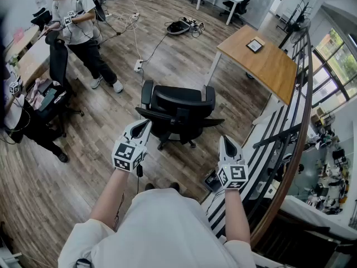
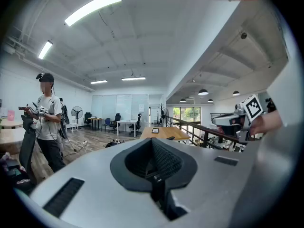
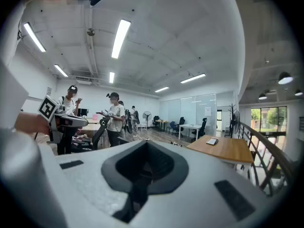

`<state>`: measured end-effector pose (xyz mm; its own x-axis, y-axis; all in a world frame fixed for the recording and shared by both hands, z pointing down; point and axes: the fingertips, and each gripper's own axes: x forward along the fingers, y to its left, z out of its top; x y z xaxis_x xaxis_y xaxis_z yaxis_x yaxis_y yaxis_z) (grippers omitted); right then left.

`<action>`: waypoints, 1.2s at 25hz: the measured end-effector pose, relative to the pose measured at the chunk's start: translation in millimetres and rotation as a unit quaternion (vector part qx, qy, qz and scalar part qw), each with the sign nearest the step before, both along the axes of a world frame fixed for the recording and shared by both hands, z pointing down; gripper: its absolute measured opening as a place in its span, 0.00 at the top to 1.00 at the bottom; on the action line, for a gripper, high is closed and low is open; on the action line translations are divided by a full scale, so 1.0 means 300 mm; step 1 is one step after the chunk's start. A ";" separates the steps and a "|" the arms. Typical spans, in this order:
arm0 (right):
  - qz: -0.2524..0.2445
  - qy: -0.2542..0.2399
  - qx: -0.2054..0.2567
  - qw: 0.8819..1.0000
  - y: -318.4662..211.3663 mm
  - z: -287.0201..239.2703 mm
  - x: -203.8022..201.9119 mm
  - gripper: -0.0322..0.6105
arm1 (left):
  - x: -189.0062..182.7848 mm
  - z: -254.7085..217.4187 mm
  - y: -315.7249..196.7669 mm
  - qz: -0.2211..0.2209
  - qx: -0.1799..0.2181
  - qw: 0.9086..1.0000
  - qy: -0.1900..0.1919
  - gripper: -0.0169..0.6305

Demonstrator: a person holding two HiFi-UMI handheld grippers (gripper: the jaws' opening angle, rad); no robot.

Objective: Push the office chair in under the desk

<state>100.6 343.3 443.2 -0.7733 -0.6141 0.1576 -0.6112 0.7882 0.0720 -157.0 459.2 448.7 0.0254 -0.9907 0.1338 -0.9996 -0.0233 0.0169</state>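
The wheeled base of the office chair is mostly hidden under its seat. Each gripper's own grey body fills the lower half of its view and blocks the floor ahead. The wooden desk is cut across its near right corner by the railing.

The left gripper is clenched on nothing, its tip over the left end of the chair's backrest in the head view; whether it touches cannot be told. The chair stands on the plank floor with its backrest towards the person holding the grippers and its seat turned away. It is well apart from the desk, which lies beyond it to the right. The right gripper is also clenched and empty, just short of the backrest's right end.

At the far left a standing person holds another pair of grippers beside a second black chair. A power strip and its cable lie on the floor beyond the office chair. A tablet rests near the desk's far edge.
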 end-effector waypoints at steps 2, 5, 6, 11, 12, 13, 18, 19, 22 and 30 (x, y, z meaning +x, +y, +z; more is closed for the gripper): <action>-0.001 0.001 0.001 1.000 -0.006 0.003 -0.007 0.95 | -0.007 0.006 -0.004 -0.002 0.000 1.000 0.001 0.98; -0.002 0.001 0.003 1.000 -0.014 0.001 -0.011 0.95 | -0.009 0.005 -0.009 -0.003 0.002 1.000 0.001 0.98; -0.002 0.000 0.003 1.000 -0.016 -0.002 -0.011 0.95 | -0.009 0.001 -0.011 -0.003 0.003 1.000 0.002 0.98; -0.007 0.002 0.004 1.000 -0.025 -0.010 -0.024 0.95 | -0.009 -0.003 -0.020 -0.005 0.003 1.000 0.008 0.98; -0.009 0.002 0.004 1.000 -0.024 -0.008 -0.026 0.95 | -0.010 0.000 -0.020 -0.005 0.002 1.000 0.009 0.98; -0.010 0.001 0.003 1.000 -0.025 -0.005 -0.027 0.95 | -0.010 0.004 -0.020 -0.005 0.001 1.000 0.011 0.98; -0.005 0.010 -0.004 1.000 -0.055 0.029 -0.020 0.94 | -0.015 0.030 -0.034 -0.011 -0.008 1.000 0.013 0.98; -0.006 0.012 -0.005 1.000 -0.061 0.033 -0.020 0.94 | -0.017 0.031 -0.037 -0.012 -0.008 1.000 0.015 0.98; -0.009 0.015 -0.008 1.000 -0.073 0.044 -0.020 0.92 | -0.019 0.035 -0.043 -0.017 -0.009 1.000 0.020 0.96; -0.028 0.019 -0.011 0.999 -0.108 0.057 -0.017 0.79 | -0.006 0.058 -0.067 -0.022 -0.016 0.999 0.029 0.83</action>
